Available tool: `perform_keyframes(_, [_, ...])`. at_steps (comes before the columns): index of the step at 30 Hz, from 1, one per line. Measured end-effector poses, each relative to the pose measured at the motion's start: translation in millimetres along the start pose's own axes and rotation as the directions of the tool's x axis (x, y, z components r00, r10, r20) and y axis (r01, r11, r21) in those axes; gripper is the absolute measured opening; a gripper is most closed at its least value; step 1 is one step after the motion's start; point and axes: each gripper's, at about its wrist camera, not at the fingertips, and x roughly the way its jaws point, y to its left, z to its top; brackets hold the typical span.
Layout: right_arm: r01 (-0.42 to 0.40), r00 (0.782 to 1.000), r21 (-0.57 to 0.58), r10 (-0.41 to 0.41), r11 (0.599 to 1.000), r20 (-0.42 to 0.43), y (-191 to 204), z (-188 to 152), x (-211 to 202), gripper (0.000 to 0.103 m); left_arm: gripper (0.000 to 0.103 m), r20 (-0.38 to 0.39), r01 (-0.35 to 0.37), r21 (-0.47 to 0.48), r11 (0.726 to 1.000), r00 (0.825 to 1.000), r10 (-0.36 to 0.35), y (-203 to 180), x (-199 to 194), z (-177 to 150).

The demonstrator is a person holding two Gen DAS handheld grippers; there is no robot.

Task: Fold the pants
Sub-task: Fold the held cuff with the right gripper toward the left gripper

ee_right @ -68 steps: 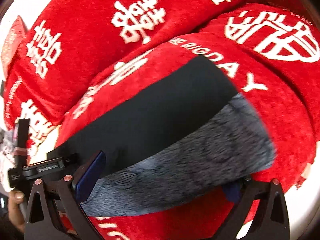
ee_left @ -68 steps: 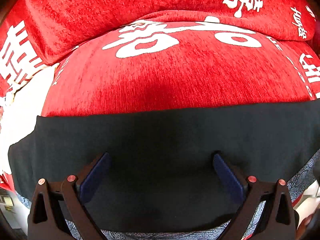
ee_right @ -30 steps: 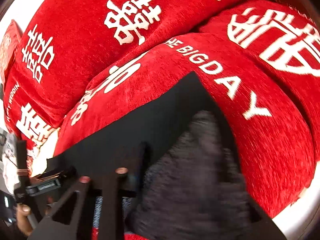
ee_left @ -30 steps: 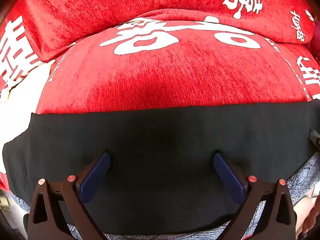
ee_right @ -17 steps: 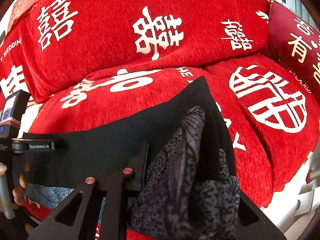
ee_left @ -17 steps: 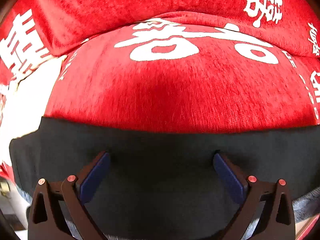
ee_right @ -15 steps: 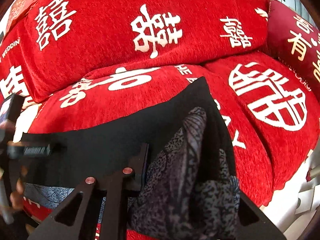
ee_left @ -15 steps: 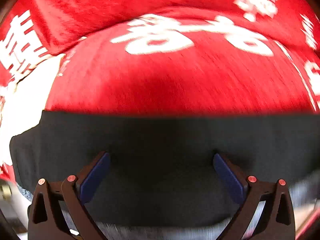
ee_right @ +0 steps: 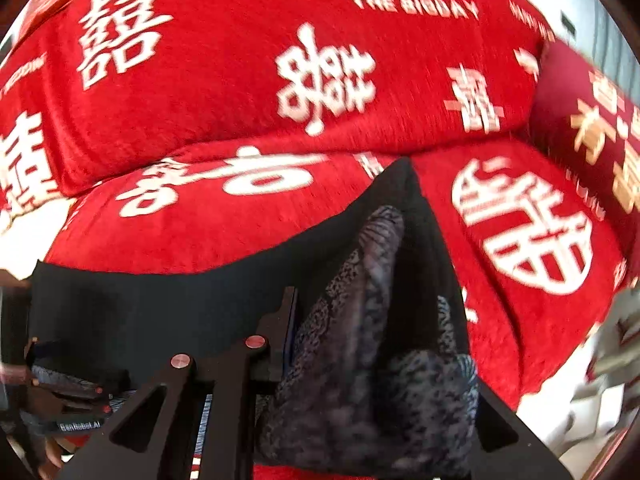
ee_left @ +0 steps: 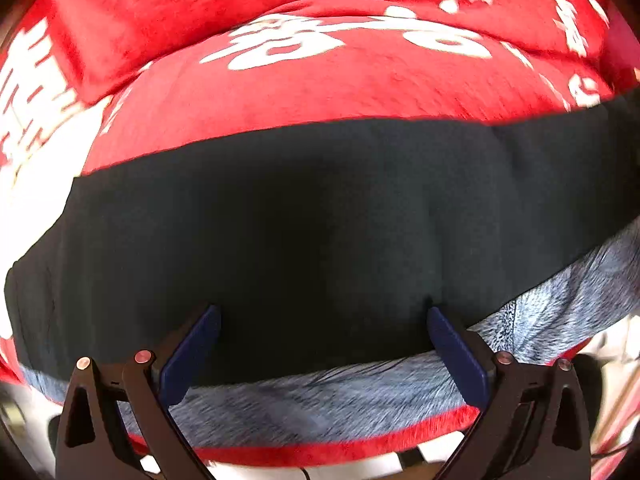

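Left gripper (ee_left: 322, 354): pointing steeply down over the pants (ee_left: 304, 232), jaws standing wide apart, nothing pinched.
Right gripper (ee_right: 360, 344): angling down, jaws clamping a bunched patterned end of the pants (ee_right: 360, 360).
Pants: lying on the red cushion (ee_left: 320, 92), long axis running left to right.
Hidden: right gripper's far finger is sitting behind cloth.
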Motion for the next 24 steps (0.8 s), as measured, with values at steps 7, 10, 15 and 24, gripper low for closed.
perform_keyframes(7, [-0.01, 0.992, -0.199, 0.034, 0.98, 0.118, 96.8, 3.9, -54.8, 0.018, 0.103, 0.048, 0.049, -0.185, 0.982, 0.998, -0.04, 106.5, -25.4, -9.3])
perform_keyframes(10, [-0.043, 0.987, -0.273, 0.083, 0.961, 0.135, 146.9, -3.6, -65.2, 0.018, 0.103, 0.092, 0.08, -0.261, 0.962, 0.994, -0.057, 153.5, -42.0, -17.6])
perform_keyframes(15, [-0.109, 0.984, -0.413, 0.157, 0.904, 0.083, 242.6, -30.9, -48.1, 0.018, 0.103, 0.112, 0.049, -0.376, 0.925, 0.994, -0.007, 227.0, -47.0, -34.4])
perform_keyframes(24, [-0.131, 0.991, -0.578, 0.129, 0.805, -0.045, 355.3, -81.2, 13.1, 0.018, 0.103, 0.062, 0.058, -0.478, 0.876, 0.998, -0.032, 280.3, -21.6, -77.6])
